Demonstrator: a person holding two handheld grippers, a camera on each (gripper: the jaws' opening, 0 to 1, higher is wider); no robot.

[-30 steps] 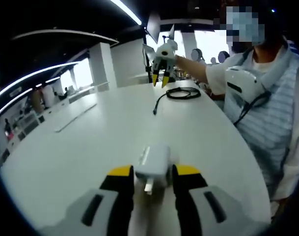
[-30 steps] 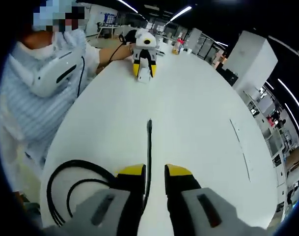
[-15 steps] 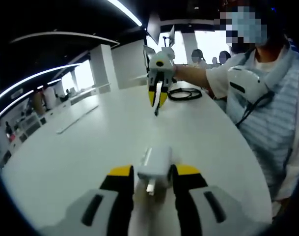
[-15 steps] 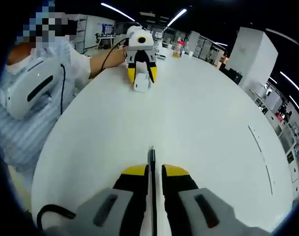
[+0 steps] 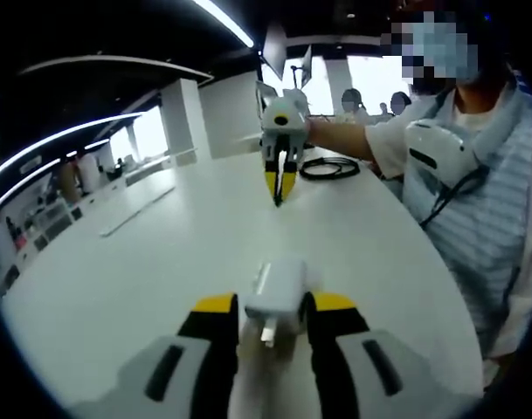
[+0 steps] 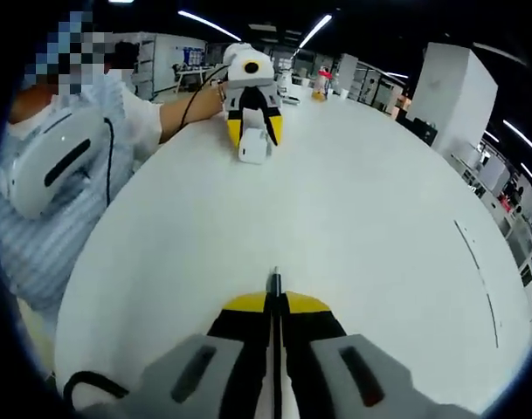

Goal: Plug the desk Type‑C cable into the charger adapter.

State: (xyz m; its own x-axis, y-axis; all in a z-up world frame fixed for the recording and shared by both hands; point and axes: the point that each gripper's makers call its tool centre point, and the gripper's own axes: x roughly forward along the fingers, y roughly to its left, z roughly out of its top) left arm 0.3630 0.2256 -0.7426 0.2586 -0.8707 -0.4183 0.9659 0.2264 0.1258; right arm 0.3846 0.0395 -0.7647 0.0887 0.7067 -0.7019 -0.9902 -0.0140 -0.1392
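My left gripper clamps the white charger adapter between its jaws, low over the table. My right gripper pinches the black Type‑C cable near its plug end, jaws nearly together (the remaining cable lies coiled on the far side). Risk, as I judge it: the thin plug could twist in my grip and miss the port. The table is broad, white and glossy; ceiling light strips run above the open office.
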